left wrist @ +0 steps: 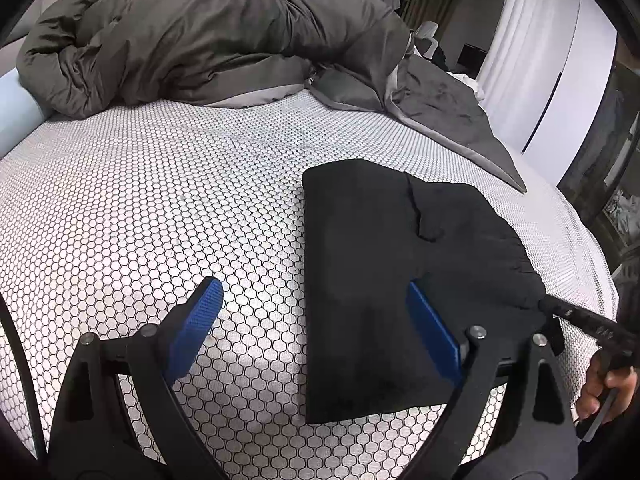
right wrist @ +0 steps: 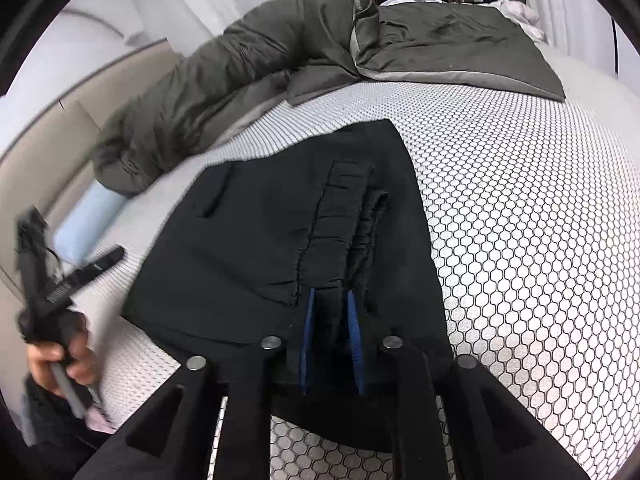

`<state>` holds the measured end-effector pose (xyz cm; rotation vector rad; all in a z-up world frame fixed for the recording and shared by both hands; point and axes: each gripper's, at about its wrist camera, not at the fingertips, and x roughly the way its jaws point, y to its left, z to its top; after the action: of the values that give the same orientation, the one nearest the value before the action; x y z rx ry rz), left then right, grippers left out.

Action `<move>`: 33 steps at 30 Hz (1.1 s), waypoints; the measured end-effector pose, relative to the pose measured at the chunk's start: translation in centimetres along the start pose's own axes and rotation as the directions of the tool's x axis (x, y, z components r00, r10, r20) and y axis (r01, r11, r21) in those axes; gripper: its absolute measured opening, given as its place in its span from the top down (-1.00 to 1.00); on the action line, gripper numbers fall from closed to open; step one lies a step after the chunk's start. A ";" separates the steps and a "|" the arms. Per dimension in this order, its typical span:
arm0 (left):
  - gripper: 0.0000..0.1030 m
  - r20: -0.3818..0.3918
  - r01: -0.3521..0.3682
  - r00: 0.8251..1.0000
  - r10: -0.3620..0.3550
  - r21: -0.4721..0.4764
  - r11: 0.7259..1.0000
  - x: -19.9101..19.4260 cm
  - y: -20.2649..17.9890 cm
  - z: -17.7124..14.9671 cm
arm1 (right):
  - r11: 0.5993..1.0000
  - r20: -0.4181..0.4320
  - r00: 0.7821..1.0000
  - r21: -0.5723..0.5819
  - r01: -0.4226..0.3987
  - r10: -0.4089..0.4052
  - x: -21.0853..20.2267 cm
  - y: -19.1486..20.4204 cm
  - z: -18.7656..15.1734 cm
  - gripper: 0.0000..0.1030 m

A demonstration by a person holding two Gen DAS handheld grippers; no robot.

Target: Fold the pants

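Note:
Black pants (left wrist: 400,240) lie folded into a thick rectangle on the honeycomb-patterned mattress (left wrist: 160,184). My left gripper (left wrist: 312,286) hangs open just above their near left edge, one blue pad over the mattress and the other over the cloth, with nothing pinched. In the right wrist view the gathered waistband end of the pants (right wrist: 260,240) faces me. My right gripper (right wrist: 331,294) is shut on a raised fold of that waistband, black cloth filling the narrow gap between its blue pads. A hand (left wrist: 608,384) holding the right gripper shows at the left wrist view's right edge.
A rumpled grey duvet (left wrist: 180,40) runs along the far side of the bed and down its right side (right wrist: 460,40). A light blue pillow (right wrist: 84,220) lies by the beige headboard (right wrist: 40,140). White wardrobe doors (left wrist: 560,80) stand beyond the bed. Bare mattress (right wrist: 540,220) lies right of the pants.

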<state>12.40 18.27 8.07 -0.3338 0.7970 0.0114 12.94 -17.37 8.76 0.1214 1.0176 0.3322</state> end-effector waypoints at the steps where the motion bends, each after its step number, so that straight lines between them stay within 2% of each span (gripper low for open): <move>1: -0.77 0.001 0.000 1.000 0.000 -0.002 1.000 0.1 0.0 0.1 | 1.000 0.016 1.000 0.014 -0.011 0.011 -0.5 -0.3 0.0 0.38; 3: -0.77 0.002 0.000 1.000 0.000 0.000 1.000 0.2 -0.1 0.1 | 0.997 0.058 0.996 0.042 -0.071 0.069 -1.6 -0.7 0.2 0.31; 5: -0.77 0.001 0.000 1.000 0.000 0.005 1.000 0.4 -0.2 0.1 | 0.992 0.058 0.992 0.045 -0.115 0.112 -1.6 -0.6 0.4 0.31; 8: -0.77 -0.009 -0.001 1.000 0.001 0.014 1.000 0.7 -0.5 0.0 | 0.993 0.014 0.994 0.035 -0.113 0.113 0.2 -0.1 0.5 0.31; 9: -0.77 -0.011 -0.002 1.000 0.003 0.018 1.000 0.8 -0.6 -0.1 | 0.995 -0.002 0.995 0.029 -0.100 0.100 1.0 0.0 0.5 0.37; 10: -0.77 -0.012 -0.005 1.000 0.005 0.025 1.000 0.8 -0.8 -0.1 | 0.997 -0.004 0.997 0.013 -0.074 0.074 1.6 0.2 0.5 0.77; 11: -0.77 -0.012 -0.008 1.000 0.008 0.030 1.000 0.8 -0.9 -0.2 | 0.999 -0.003 0.999 -0.009 -0.045 0.045 1.8 0.6 0.5 0.84; 12: -0.77 -0.012 -0.009 1.000 0.010 0.034 0.999 0.8 -1.0 -0.2 | 0.999 0.002 1.000 -0.024 -0.025 0.026 1.8 1.0 0.5 0.88; 16: -0.77 -0.008 -0.006 1.000 0.007 0.033 0.999 0.7 -1.0 -0.1 | 0.996 0.116 0.991 -0.069 -0.059 0.067 -2.0 2.7 0.8 0.92; 17: -0.77 -0.009 -0.004 1.000 0.004 0.033 0.999 0.7 -0.9 -0.1 | 0.995 0.121 0.990 -0.072 -0.064 0.073 -2.6 2.8 0.8 0.92; 19: -0.77 -0.014 -0.004 1.000 0.004 0.037 0.999 0.9 -0.8 0.0 | 0.997 0.098 0.993 -0.066 -0.051 0.058 -2.9 2.5 0.5 0.92; 22: -0.77 -0.026 -0.007 1.000 0.009 0.048 0.999 1.3 -0.9 0.0 | 0.997 -0.009 0.999 -0.057 0.042 -0.043 -0.2 1.3 -0.5 0.91; 24: -0.77 -0.025 -0.012 1.000 0.014 0.051 0.999 1.4 -1.1 0.0 | 0.997 -0.040 0.998 -0.061 0.039 -0.042 1.1 0.9 -0.9 0.89; 26: -0.77 -0.022 -0.006 1.000 0.007 0.050 0.999 1.3 -1.2 0.1 | 0.999 -0.013 1.000 -0.041 0.007 -0.008 0.1 0.6 -0.5 0.77; 27: -0.77 -0.019 -0.004 1.000 0.005 0.052 0.999 1.3 -1.3 0.1 | 1.000 0.008 1.000 -0.018 -0.016 0.016 -0.6 0.2 -0.3 0.61; 28: -0.77 -0.019 -0.003 1.000 0.004 0.055 0.998 1.3 -1.4 0.1 | 0.999 0.044 0.998 0.014 -0.046 0.046 -1.4 -0.4 -0.1 0.29; 30: -0.77 -0.025 -0.007 1.000 0.009 0.071 0.997 1.5 -1.5 -0.1 | 0.995 0.066 0.995 0.059 -0.082 0.078 -1.7 -1.3 0.2 0.04; 33: -0.77 -0.038 -0.006 0.999 0.009 0.078 0.997 1.8 -1.6 -0.1 | 0.981 0.013 0.990 0.130 -0.143 0.143 0.5 -2.5 0.7 0.04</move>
<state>13.80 16.46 7.17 -0.2583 0.8340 -0.0191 14.27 -19.55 8.07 0.3147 1.0291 0.3956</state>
